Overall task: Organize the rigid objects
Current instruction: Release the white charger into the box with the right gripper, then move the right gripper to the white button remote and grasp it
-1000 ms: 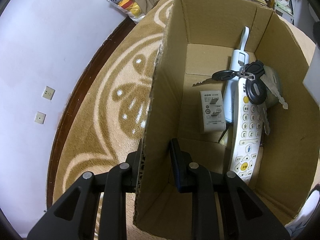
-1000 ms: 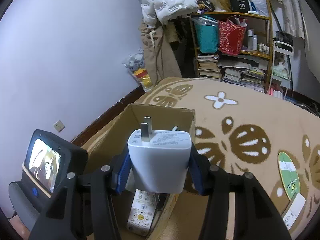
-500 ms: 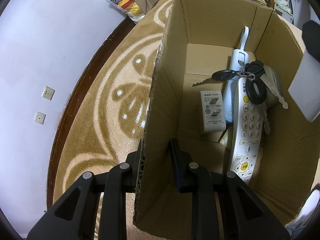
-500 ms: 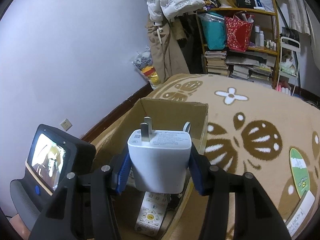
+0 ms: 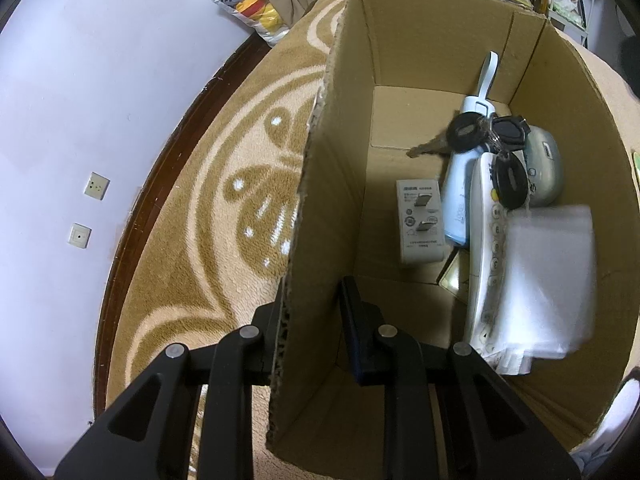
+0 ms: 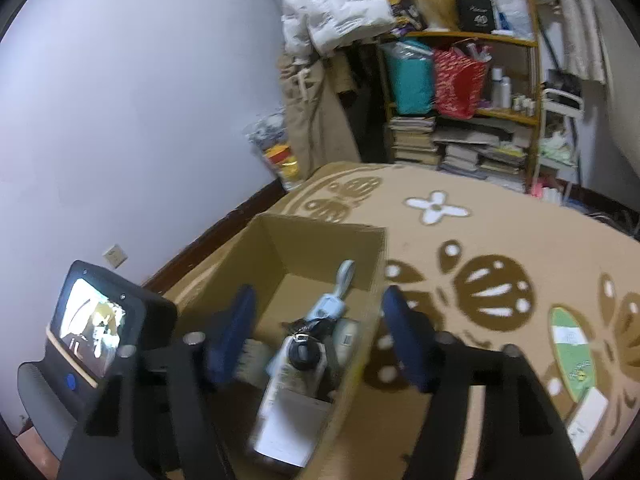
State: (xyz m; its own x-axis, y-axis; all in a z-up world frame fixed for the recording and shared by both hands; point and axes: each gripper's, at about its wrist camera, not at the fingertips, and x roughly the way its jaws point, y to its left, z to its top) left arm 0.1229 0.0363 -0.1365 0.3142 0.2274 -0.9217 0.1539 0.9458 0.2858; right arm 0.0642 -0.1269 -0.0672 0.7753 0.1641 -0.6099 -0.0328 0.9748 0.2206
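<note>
Dim indoor light, strong fisheye bending, motion blur in both views.

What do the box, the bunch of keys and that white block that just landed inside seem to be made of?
Box: plain brown corrugated cardboard, matte; the torn rim shows fluting. Keys: grey metal blades, probably steel, with glossy black heads, likely plastic. White block: looks like smooth white plastic, but it is motion-blurred, so the finish stays uncertain.
</note>
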